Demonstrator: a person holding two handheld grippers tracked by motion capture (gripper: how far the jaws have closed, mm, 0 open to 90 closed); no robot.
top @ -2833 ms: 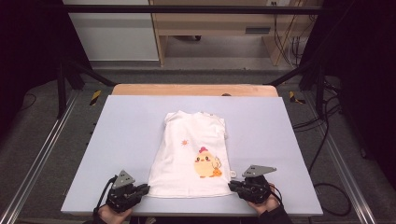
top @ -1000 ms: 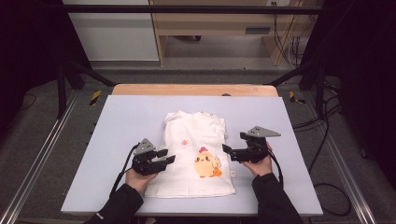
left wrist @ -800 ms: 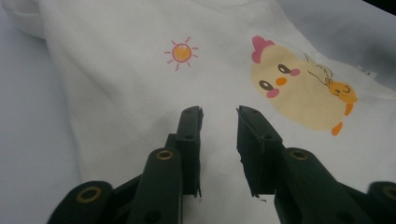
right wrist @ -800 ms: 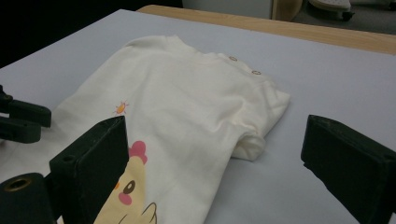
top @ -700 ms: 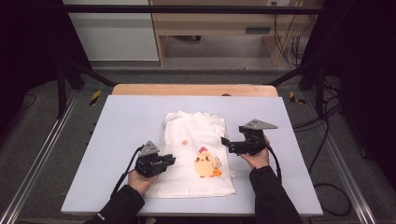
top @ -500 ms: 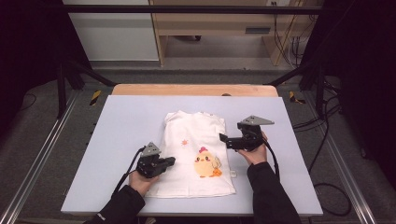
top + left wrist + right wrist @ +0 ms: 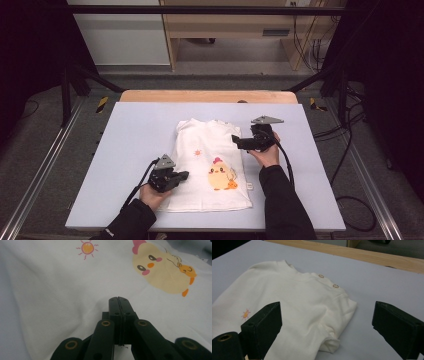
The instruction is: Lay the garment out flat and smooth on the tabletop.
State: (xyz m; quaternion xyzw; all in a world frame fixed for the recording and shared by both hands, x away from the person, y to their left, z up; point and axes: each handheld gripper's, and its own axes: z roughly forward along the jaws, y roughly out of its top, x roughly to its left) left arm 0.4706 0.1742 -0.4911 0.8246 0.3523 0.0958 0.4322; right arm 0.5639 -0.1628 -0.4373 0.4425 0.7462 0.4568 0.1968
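A white baby shirt lies flat on the pale blue table, neck away from me, with a yellow chick print and a small sun. My left gripper is at the shirt's left edge, low down. In the left gripper view its jaws are pressed together with the tips in the cloth, left of the chick. My right gripper is open at the shirt's right edge near the shoulder. In the right gripper view it straddles the folded shoulder corner without touching it.
A wooden strip runs along the table's far edge. Metal rails flank both sides, and cables lie on the floor to the right. Two snap buttons sit on the shirt's shoulder. Bare table surrounds the shirt.
Both grippers came up from the hem. Over the last second the right gripper slid farther up the shirt's right edge, still open. The left gripper stayed at the left edge and its jaws closed.
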